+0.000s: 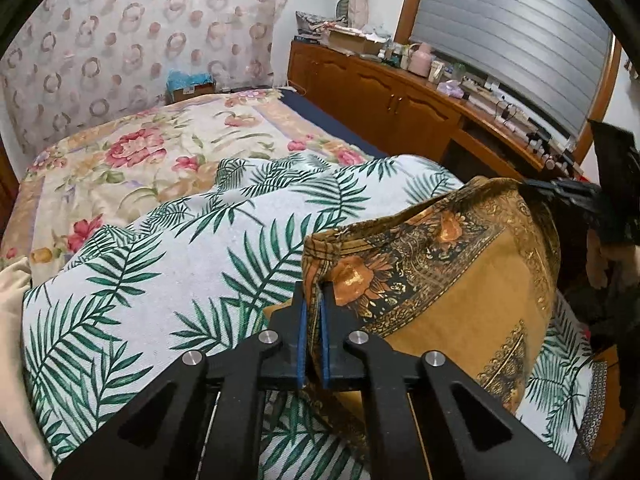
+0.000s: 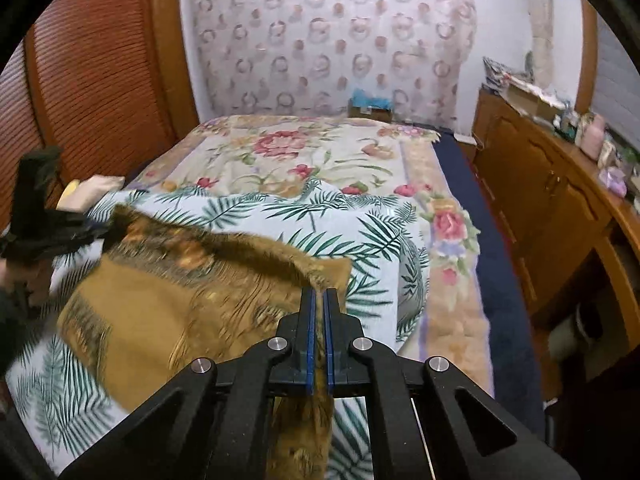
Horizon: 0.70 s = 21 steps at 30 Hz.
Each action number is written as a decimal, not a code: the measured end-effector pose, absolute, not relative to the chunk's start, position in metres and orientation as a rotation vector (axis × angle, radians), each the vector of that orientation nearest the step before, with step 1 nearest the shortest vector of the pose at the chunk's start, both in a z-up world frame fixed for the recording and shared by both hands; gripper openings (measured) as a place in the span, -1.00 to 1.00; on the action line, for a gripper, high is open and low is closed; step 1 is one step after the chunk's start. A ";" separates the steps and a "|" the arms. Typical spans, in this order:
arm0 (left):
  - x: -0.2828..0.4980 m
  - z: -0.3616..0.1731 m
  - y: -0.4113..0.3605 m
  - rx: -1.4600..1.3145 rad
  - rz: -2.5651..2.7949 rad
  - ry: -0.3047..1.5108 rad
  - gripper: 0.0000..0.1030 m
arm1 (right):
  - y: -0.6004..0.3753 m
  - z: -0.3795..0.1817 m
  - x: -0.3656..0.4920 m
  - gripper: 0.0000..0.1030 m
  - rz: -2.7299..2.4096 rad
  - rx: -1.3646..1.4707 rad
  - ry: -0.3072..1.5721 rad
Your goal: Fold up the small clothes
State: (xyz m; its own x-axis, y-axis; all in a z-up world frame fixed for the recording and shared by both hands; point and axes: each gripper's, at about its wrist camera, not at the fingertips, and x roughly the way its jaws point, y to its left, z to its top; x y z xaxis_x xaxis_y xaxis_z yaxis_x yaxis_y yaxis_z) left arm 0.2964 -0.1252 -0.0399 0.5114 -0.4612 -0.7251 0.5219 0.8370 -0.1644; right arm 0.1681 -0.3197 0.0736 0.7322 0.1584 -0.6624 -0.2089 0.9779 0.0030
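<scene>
Hanging between the two grippers, the mustard-gold patterned garment [image 1: 452, 280] is lifted off the palm-leaf blanket [image 1: 160, 280] on the bed [image 2: 288, 152], its top hem stretched from one gripper to the other and its body sagging towards the blanket. The left gripper [image 1: 314, 292] has its blue pads clamped nearly together on one corner of the hem; the right gripper [image 2: 320, 296] is likewise closed tight on the opposite corner, with cloth trailing down between its jaws. Each hold looks to be on only a thin edge of slippery fabric, so a quick swing or uneven pull could tug a corner free and drop the piece in a heap. The cloth looks blurred in the right wrist view, suggesting motion; laid down like that it would probably crease or land crooked. Loose blanket folds underneath might also snag the lower edge.
</scene>
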 end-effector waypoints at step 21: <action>0.300 -0.065 -0.111 0.061 -0.563 0.932 -0.14 | -0.311 0.016 0.188 0.53 0.212 0.038 0.855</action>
State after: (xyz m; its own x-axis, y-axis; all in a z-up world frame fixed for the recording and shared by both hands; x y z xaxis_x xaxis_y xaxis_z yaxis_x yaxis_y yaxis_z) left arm 0.3002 -0.1114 -0.0651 0.4641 -0.4318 -0.7734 0.4835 0.8551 -0.1873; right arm 0.1878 -0.3114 0.0160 0.6363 0.2008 -0.7448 -0.1702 0.9783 0.1183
